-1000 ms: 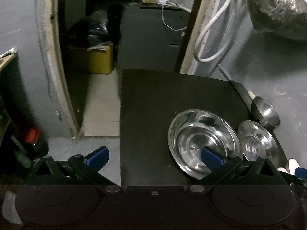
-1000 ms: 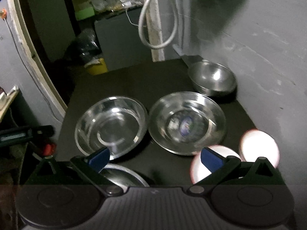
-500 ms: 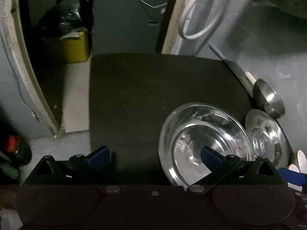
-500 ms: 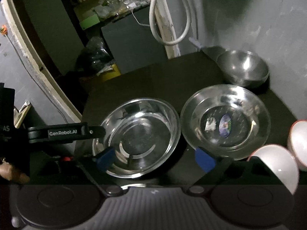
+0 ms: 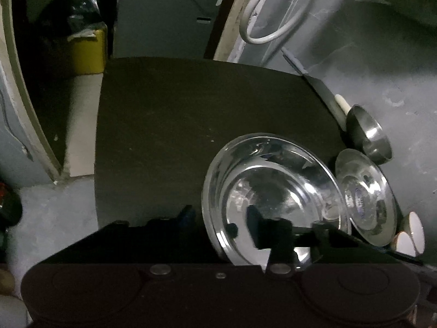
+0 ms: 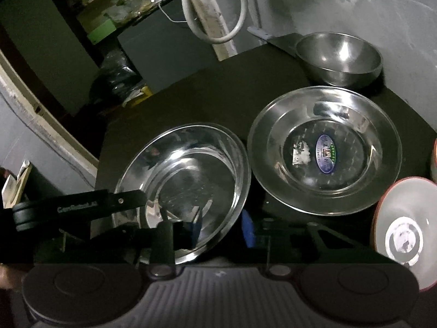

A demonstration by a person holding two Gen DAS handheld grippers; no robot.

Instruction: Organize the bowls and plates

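Observation:
A large steel plate [image 5: 273, 191] sits on the black table [image 5: 191, 109]. My left gripper [image 5: 221, 218] has closed on its near-left rim, one finger inside the dish, one outside. In the right wrist view the same plate [image 6: 191, 180] is tilted, with the left gripper's finger [image 6: 120, 199] on its left rim. My right gripper [image 6: 218, 229] also grips the plate's near rim, its fingers either side. A second steel plate with a sticker [image 6: 325, 150] lies to the right, and a steel bowl [image 6: 338, 57] sits behind it.
Two white bowls with red rims [image 6: 404, 232] stand at the table's right front, also in the left wrist view [image 5: 409, 235]. A grey wall [image 5: 368, 68] runs along the right. A white hose [image 6: 213, 27] hangs at the back. Floor drops off left of the table.
Both grippers moved forward and down onto the left plate and closed on its rim. The plate has tipped up on one side.

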